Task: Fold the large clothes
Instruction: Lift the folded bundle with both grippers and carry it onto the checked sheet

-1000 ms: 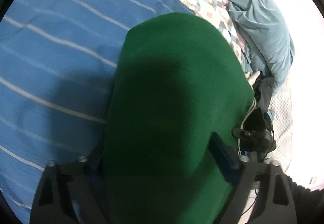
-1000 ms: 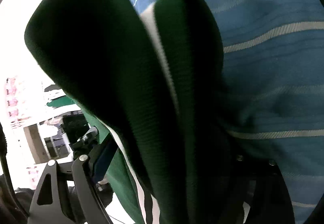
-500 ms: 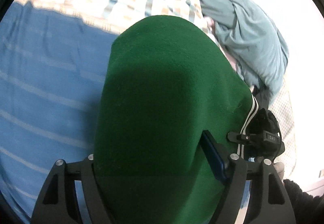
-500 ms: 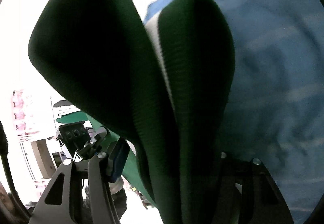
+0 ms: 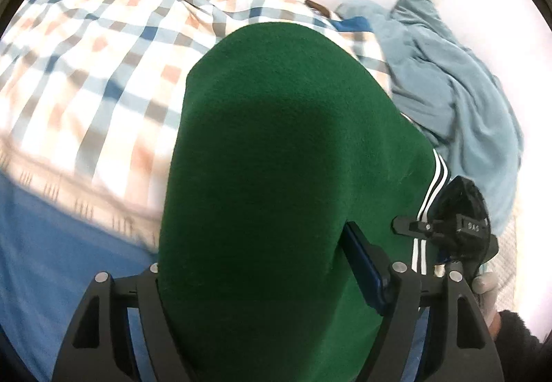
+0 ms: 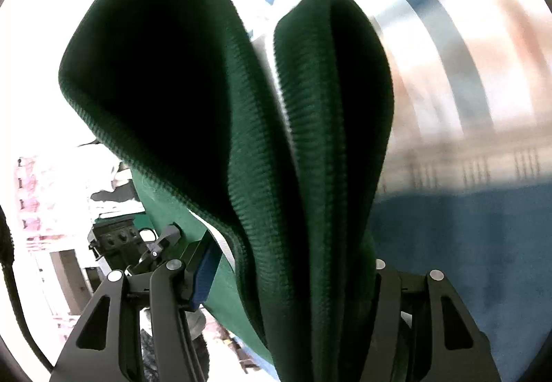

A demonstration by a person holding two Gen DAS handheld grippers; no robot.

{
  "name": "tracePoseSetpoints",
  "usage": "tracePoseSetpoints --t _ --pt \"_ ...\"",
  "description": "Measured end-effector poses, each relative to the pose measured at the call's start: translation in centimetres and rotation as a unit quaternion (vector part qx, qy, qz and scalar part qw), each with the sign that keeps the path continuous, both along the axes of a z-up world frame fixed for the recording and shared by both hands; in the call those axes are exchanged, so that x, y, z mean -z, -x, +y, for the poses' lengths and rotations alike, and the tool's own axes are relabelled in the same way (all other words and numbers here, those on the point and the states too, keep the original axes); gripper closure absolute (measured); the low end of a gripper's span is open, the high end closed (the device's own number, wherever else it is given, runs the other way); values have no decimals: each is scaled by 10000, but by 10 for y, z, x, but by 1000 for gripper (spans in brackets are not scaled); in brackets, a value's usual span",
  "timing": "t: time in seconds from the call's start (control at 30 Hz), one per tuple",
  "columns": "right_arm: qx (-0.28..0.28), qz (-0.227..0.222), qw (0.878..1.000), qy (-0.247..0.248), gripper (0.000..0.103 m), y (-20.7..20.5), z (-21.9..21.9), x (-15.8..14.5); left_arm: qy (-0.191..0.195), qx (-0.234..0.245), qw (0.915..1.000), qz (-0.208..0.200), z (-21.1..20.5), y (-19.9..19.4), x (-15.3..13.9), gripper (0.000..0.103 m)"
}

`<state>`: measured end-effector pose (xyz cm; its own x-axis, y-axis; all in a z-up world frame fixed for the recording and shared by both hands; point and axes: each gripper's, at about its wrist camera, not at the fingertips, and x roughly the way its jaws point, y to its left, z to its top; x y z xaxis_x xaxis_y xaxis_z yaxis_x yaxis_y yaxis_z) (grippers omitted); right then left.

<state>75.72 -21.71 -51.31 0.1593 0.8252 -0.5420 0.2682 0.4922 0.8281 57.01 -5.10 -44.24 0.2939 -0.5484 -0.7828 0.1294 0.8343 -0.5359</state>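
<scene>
A: Where's the green garment (image 5: 276,175)?
B: Bunched between both claws, above the checked quilt (image 5: 86,71) (blue sheet (image 5: 51,261) nearer).
A: Clamped?
B: Yes, left gripper (image 5: 269,278) and right gripper (image 6: 286,268) both pinch it.

Each camera rides just behind its gripper's fingers, looking forward and down at the bed. The left one has the green garment (image 5: 276,175) bulging right against the lens, the checked quilt (image 5: 86,71) at ten o'clock. The right one is equally close; both share garment, quilt and blue sheet (image 6: 465,261).
</scene>
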Motion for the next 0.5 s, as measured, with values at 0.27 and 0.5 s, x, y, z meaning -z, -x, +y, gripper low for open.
tracePoseSetpoints --t 0.27,0.5 --pt "-90 511 9972 534 41 -133 11 62 -450 292 9977 423 7 -66 70 26" --pt "-567 348 9834 1689 14 -140 48 40 -1172 -63 9931 40 24 -32 38 26"
